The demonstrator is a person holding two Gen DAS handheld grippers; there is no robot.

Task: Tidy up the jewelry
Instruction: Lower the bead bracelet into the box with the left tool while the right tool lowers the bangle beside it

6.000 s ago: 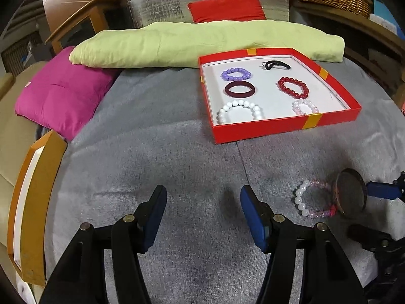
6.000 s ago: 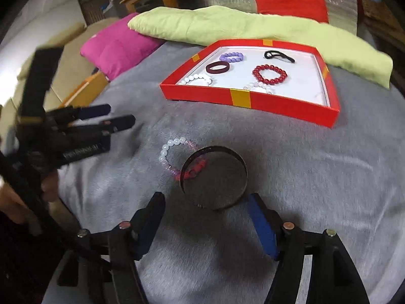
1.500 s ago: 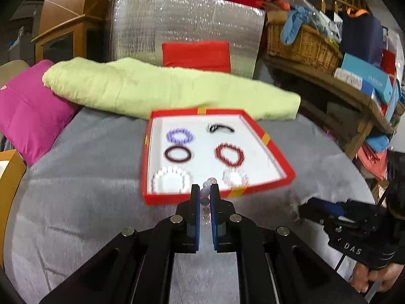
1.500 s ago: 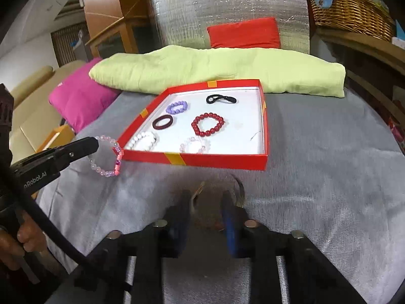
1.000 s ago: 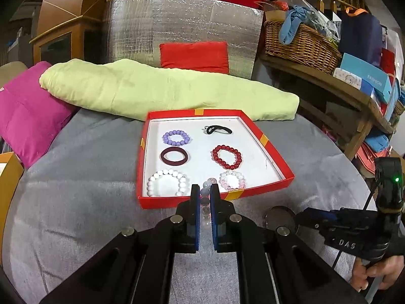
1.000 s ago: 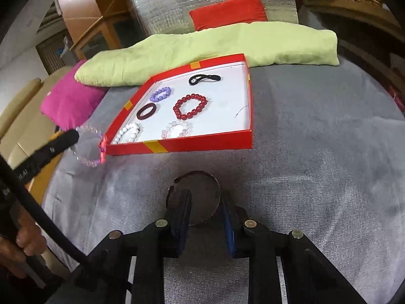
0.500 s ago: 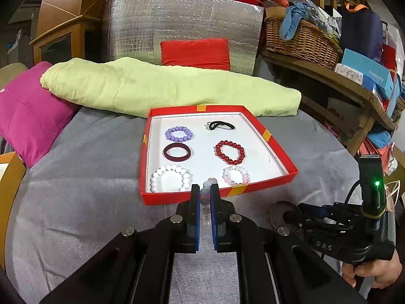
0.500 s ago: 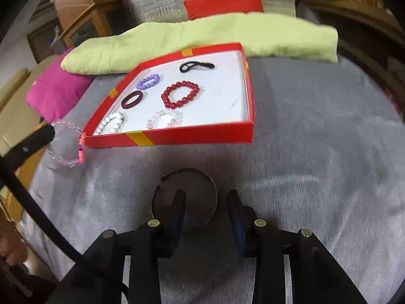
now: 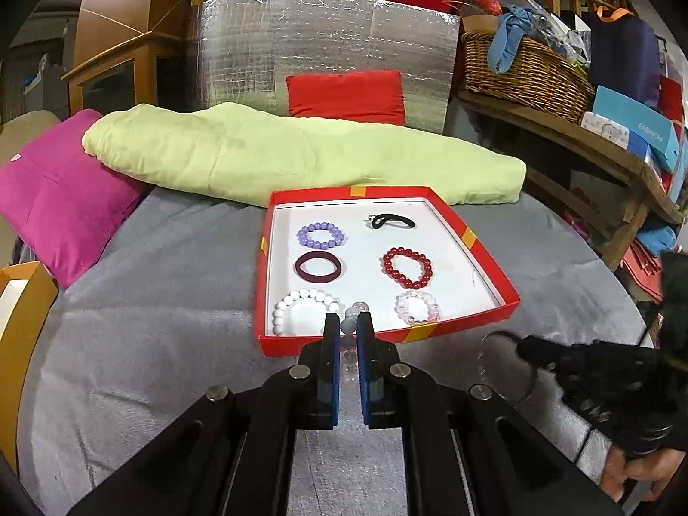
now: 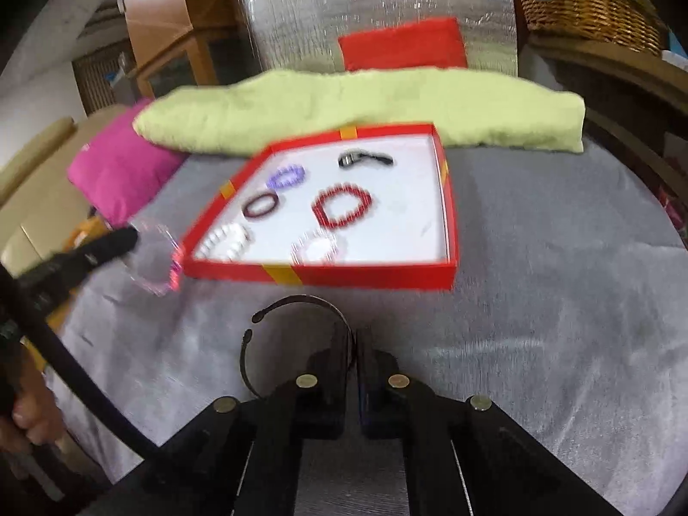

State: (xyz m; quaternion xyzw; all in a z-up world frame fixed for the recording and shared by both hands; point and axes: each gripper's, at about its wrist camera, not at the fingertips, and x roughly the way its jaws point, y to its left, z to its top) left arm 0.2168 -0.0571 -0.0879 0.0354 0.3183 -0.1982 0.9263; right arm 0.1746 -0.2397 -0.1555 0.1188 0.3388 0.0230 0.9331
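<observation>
A red tray (image 9: 468,238) with a white floor lies on the grey cloth and holds several bracelets and a black hair tie (image 9: 389,220). My left gripper (image 9: 348,322) is shut on a clear pink-and-white bead bracelet (image 9: 350,316), held just in front of the tray's near wall; it also shows in the right wrist view (image 10: 157,264). My right gripper (image 10: 356,339) is shut on the edge of a thin dark open bangle (image 10: 296,301), lifted above the cloth short of the tray (image 10: 361,277). It shows blurred in the left wrist view (image 9: 501,350).
A long yellow-green cushion (image 9: 275,155) lies behind the tray, a magenta pillow (image 9: 56,193) at the left. An orange box edge (image 9: 17,301) is at the far left. A wicker basket (image 9: 524,73) and boxes sit on a wooden shelf at the right.
My right gripper has closed on the dark bangle and raised it off the cloth; the view is blurred with motion. My left gripper still holds the bead bracelet near the tray's front.
</observation>
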